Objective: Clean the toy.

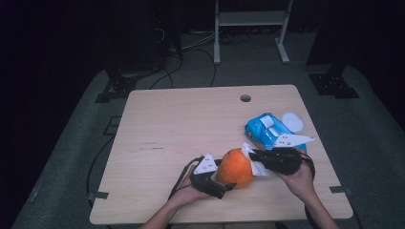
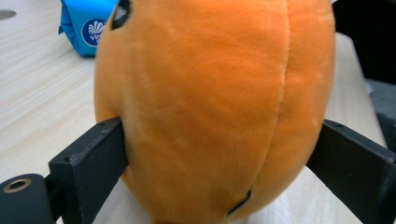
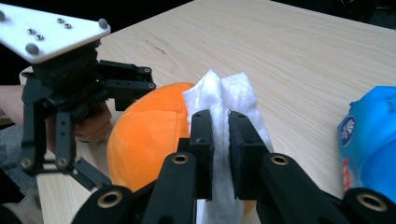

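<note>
An orange plush ball (image 1: 234, 167) rests on the wooden table (image 1: 181, 124) near its front edge. My left gripper (image 1: 222, 177) straddles it from the left. In the left gripper view both black jaws touch the sides of the plush ball (image 2: 210, 107), one on each flank. My right gripper (image 3: 220, 126) is shut on a white wipe (image 3: 224, 93), which sticks up between its pads. In the high view the wipe (image 1: 255, 164) lies against the ball's right side, with the right gripper (image 1: 253, 155) just beside it.
A blue pack of wipes (image 1: 267, 131) lies behind the right hand, with a round white disc (image 1: 292, 121) beside it. A cable hole (image 1: 245, 98) sits near the table's far edge. Dark floor, cables and stand legs surround the table.
</note>
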### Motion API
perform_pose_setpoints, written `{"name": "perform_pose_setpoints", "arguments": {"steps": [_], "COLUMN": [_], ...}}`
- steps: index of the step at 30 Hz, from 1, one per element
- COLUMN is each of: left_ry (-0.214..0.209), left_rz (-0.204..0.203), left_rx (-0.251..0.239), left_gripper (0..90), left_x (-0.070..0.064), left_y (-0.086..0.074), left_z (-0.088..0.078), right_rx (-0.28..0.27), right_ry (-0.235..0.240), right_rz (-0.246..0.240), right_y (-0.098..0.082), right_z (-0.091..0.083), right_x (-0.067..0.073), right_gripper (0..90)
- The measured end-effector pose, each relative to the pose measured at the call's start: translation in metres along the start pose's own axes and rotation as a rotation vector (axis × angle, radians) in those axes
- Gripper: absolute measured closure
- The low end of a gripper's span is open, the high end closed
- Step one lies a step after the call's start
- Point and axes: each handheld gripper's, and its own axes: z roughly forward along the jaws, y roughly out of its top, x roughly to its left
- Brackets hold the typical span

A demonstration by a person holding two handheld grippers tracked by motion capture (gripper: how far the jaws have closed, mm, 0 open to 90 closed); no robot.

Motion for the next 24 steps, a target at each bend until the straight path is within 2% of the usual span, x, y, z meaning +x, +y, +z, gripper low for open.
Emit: {"name": "perform_pose_setpoints", "arguments": {"steps": [1, 3, 5, 6, 8, 11, 14, 18, 20, 24], "left_ry": [0.021, 0.051, 0.060, 0.051, 0.024, 0.016, 0.007, 0.005, 0.000, 0.013], "left_rz": [-0.002, -0.013, 0.002, 0.001, -0.005, 0.012, 0.005, -0.024, -0.035, -0.045], "left_rx": [-0.005, -0.027, -0.021, -0.026, -0.036, -0.057, -0.050, 0.024, 0.023, 0.021], "left_gripper": [8.8, 21.9, 27.4, 28.3, 28.8, 28.8, 28.8, 28.8, 28.8, 28.2], "left_x": [-0.001, -0.003, -0.005, -0.005, -0.006, -0.007, -0.004, 0.002, 0.004, 0.006], "left_y": [0.001, 0.005, 0.012, 0.015, 0.023, 0.031, 0.031, 0.023, 0.022, 0.022], "left_z": [-0.001, -0.005, -0.008, -0.011, -0.020, -0.038, -0.050, -0.046, -0.043, -0.038], "right_rx": [0.001, -0.002, -0.019, -0.028, -0.054, -0.085, -0.073, 0.012, 0.033, 0.004], "right_ry": [0.000, 0.002, 0.009, 0.011, 0.018, 0.042, 0.033, 0.004, -0.007, -0.011], "right_rz": [-0.005, -0.012, -0.017, -0.019, -0.020, -0.006, -0.002, -0.001, -0.007, -0.033], "right_y": [0.001, 0.002, 0.005, 0.007, 0.010, 0.013, 0.010, -0.001, -0.004, 0.004], "right_z": [0.001, 0.001, -0.001, -0.002, -0.007, -0.013, -0.010, 0.010, 0.015, 0.009], "right_x": [0.002, 0.005, 0.008, 0.010, 0.013, 0.012, 0.011, 0.008, 0.008, 0.015], "right_gripper": [80.2, 80.2, 80.2, 80.2, 80.3, 80.3, 80.2, 80.4, 80.6, 81.0]}}
